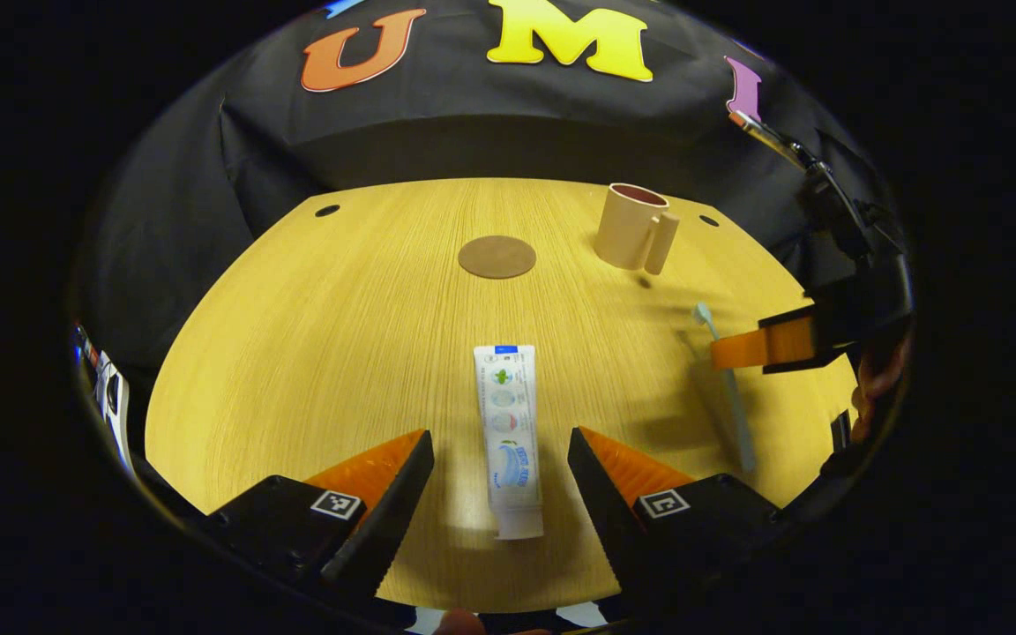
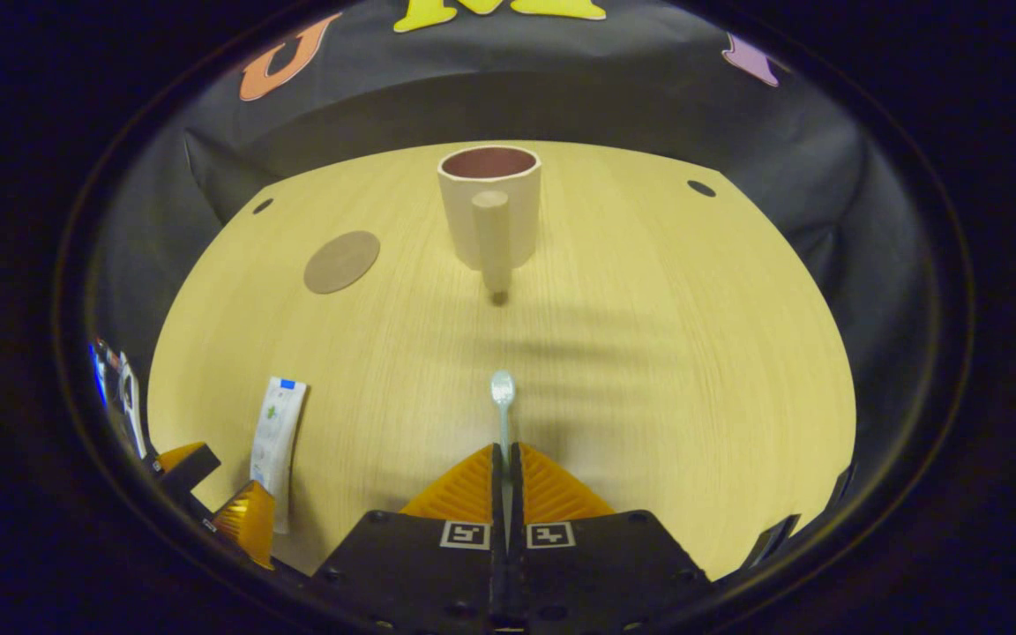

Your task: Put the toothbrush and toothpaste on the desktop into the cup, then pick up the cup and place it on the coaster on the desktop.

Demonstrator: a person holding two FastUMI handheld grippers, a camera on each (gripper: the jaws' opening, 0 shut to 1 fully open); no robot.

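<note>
Toothbrush (image 2: 504, 401): one, pale handle, clamped between right gripper (image 2: 505, 459) fingers pressed together on the shaft, head poking out toward 12 o'clock, pointing at cup. In left gripper view same toothbrush (image 1: 728, 388) at 3 o'clock, right gripper (image 1: 750, 348) across its upper handle; whether handle end touches desktop cannot be told.

Toothpaste (image 1: 508, 437): one white tube, flat on desktop, cap toward 6 o'clock, crimped end toward 12. Printed label with blue and green marks, writing too small to read. Lying between fingers of left gripper (image 1: 501, 454), fingers spread wide apart, neither touching tube. In right gripper view toothpaste (image 2: 275, 441) at 8 o'clock, left gripper (image 2: 217, 494) just beside it.

Cup (image 2: 490, 216): one, beige, upright, darker inside, peg-like handle facing camera, at 12 o'clock of toothbrush head, well apart. In left gripper view cup (image 1: 634, 227) at 1 o'clock.

Coaster (image 1: 496, 257): one, round, brown, bare, at 12 o'clock from toothpaste; in right gripper view coaster (image 2: 341, 261) at 9 o'clock of cup, near but apart.

Desktop (image 1: 314, 353): light wood grain, two small dark holes near far edge. Nothing lying between toothbrush head and cup.
</note>
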